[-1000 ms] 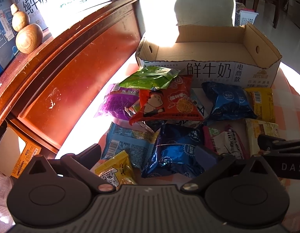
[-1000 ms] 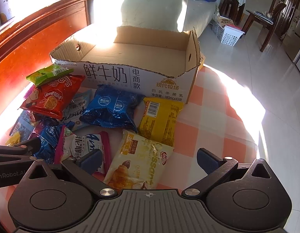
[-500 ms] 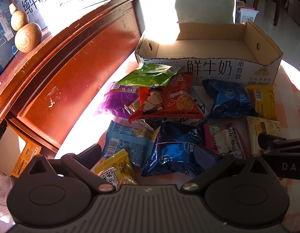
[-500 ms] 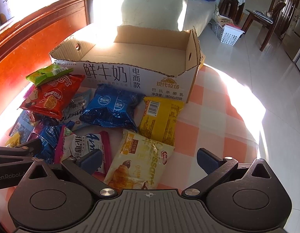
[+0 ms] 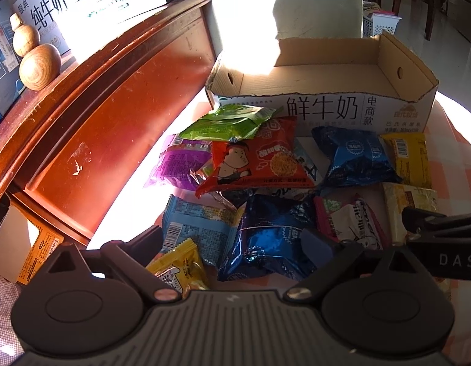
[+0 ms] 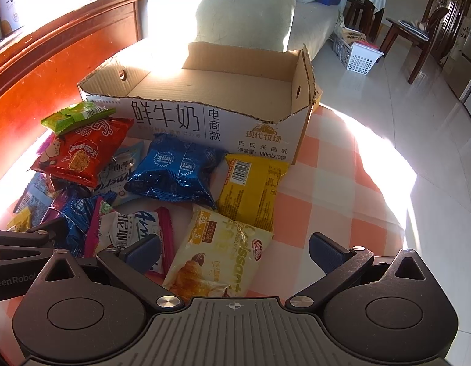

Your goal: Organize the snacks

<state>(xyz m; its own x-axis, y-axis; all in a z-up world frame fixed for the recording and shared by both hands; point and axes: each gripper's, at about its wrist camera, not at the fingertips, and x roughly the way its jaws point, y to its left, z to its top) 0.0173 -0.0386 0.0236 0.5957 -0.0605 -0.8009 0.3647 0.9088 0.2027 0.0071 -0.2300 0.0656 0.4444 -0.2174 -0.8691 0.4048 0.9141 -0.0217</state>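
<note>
left claw (image 5: 232, 241): apart, just narrowing (over blue packet (image 5: 272, 238)) | right claw (image 6: 233, 248): apart

An open cardboard box (image 6: 205, 122), printed white on its front wall, sits empty. Snack packets lie heaped just before that wall: a green one (image 6: 75, 116) atop a red one (image 6: 83, 152), a blue one (image 6: 177, 170), a yellow one (image 6: 252, 187), and nearest, a pale croissant packet (image 6: 217, 256)
</note>
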